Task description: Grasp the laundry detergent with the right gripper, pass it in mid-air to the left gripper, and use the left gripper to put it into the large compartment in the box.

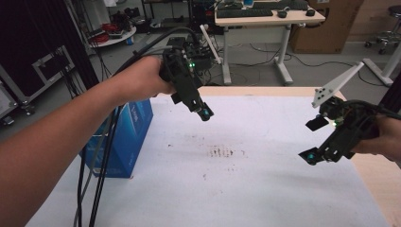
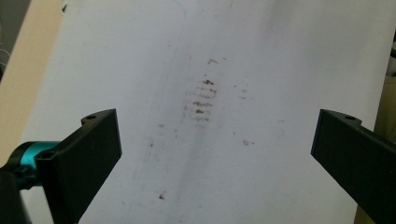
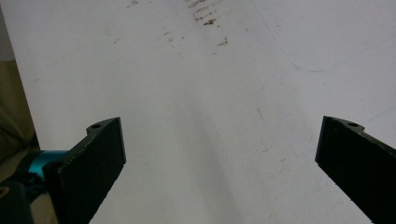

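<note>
My left gripper [image 1: 204, 113] hangs in the air over the far left part of the white sheet [image 1: 246, 189], tilted down toward the sheet's middle. Its own view has the two black jaws wide apart, the left gripper [image 2: 217, 140] holding nothing, with brown smudges [image 2: 203, 100] on the sheet between them. At the right edge of the table, a hand holds my right gripper [image 1: 309, 156] low over the sheet. That right gripper [image 3: 219, 149] is open too, with bare white sheet between its jaws.
A blue box [image 1: 125, 137] stands against the table's left side, with black cables [image 1: 97, 184] hanging past it. Brown smudges [image 1: 222, 152] mark the sheet's middle. The wooden table edge [image 1: 378, 182] shows at the right. A desk [image 1: 269, 19] and cardboard box [image 1: 326, 28] stand beyond.
</note>
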`<state>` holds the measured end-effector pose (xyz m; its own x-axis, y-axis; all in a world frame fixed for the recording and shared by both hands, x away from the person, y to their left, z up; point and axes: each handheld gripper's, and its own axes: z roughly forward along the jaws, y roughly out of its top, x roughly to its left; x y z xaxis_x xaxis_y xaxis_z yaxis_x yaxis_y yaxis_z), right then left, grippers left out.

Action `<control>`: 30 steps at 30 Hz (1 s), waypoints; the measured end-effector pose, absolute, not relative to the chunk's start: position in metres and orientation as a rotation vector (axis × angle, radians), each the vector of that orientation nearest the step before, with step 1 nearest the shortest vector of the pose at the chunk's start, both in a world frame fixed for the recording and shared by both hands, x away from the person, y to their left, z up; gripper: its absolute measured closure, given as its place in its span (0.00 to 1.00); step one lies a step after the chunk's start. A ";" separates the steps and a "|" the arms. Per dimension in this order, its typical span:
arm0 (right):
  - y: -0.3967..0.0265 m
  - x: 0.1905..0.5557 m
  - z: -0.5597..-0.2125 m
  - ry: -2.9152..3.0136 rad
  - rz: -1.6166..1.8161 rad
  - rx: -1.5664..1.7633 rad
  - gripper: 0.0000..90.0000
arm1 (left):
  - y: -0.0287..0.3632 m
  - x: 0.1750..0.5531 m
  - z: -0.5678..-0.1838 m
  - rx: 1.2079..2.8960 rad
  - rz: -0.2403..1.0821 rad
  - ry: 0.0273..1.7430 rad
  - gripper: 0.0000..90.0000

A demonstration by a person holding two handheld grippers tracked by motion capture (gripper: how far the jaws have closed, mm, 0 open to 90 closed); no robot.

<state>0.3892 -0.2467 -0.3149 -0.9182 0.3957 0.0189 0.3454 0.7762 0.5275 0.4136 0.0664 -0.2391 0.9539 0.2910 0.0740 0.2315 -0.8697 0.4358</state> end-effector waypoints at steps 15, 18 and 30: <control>-0.239 0.404 -0.319 2.888 0.809 0.615 0.01 | 0.034 0.418 -0.278 2.726 0.070 0.310 0.02; -0.237 0.406 -0.322 2.895 0.797 0.605 0.01 | 0.034 0.419 -0.285 2.739 0.053 0.309 0.02; -0.230 0.413 -0.331 2.907 0.767 0.606 0.01 | 0.040 0.424 -0.305 2.745 0.020 0.340 0.02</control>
